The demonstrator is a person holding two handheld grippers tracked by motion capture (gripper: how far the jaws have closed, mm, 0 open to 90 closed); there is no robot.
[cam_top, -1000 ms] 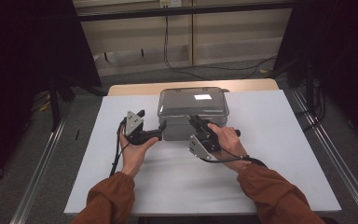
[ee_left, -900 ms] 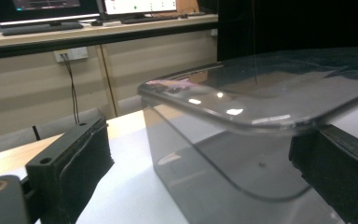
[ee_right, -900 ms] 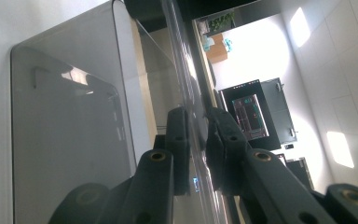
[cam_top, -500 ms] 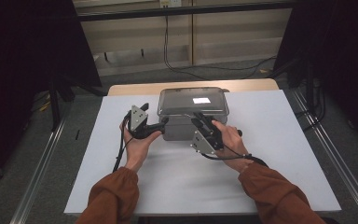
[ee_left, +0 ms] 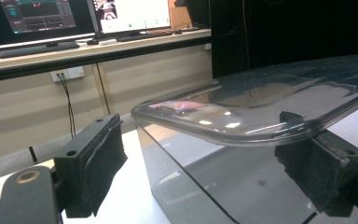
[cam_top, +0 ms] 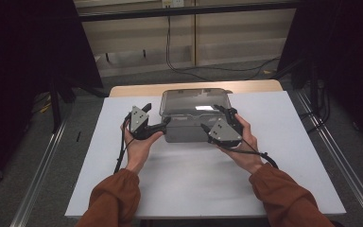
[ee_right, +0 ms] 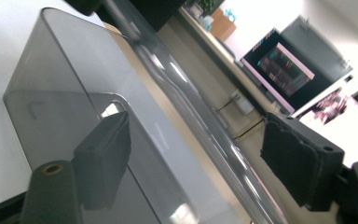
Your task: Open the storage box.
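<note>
Smoky translucent plastic box (cam_top: 194, 118) sits mid-table on the white sheet (cam_top: 170, 189), toward the far edge, long side facing the person. Clear lid (cam_top: 194, 101) is on top, rim overhanging the walls all round. Inside: nothing I can make out through the grey walls; both gripper views look through the tinted plastic to the white sheet behind. Glare patch on the lid in the high view, so the contents under it are not fully checkable.

Left gripper (cam_top: 163, 124) is at the box's front-left corner. Jaws are spread, and have just been closing a bit. In the left gripper view the corner of the box (ee_left: 214, 186) and the lid rim (ee_left: 242, 135) lie between them; the right-hand pad (ee_left: 314, 175) is tucked just under the rim, possibly touching, while the left-hand pad (ee_left: 98, 168) stands clear of the wall. No pinch.

Right gripper (cam_top: 216, 118) is at the front-right part of the box, near the lid edge. Jaws are spread and have just been opening. In the right gripper view the box wall (ee_right: 74, 93) and lid rim (ee_right: 186, 93) run between the pads (ee_right: 105, 158), with gaps on both sides. Not gripping.

Both hands (cam_top: 139, 142) are low on the sheet, either side of the box front.
</note>
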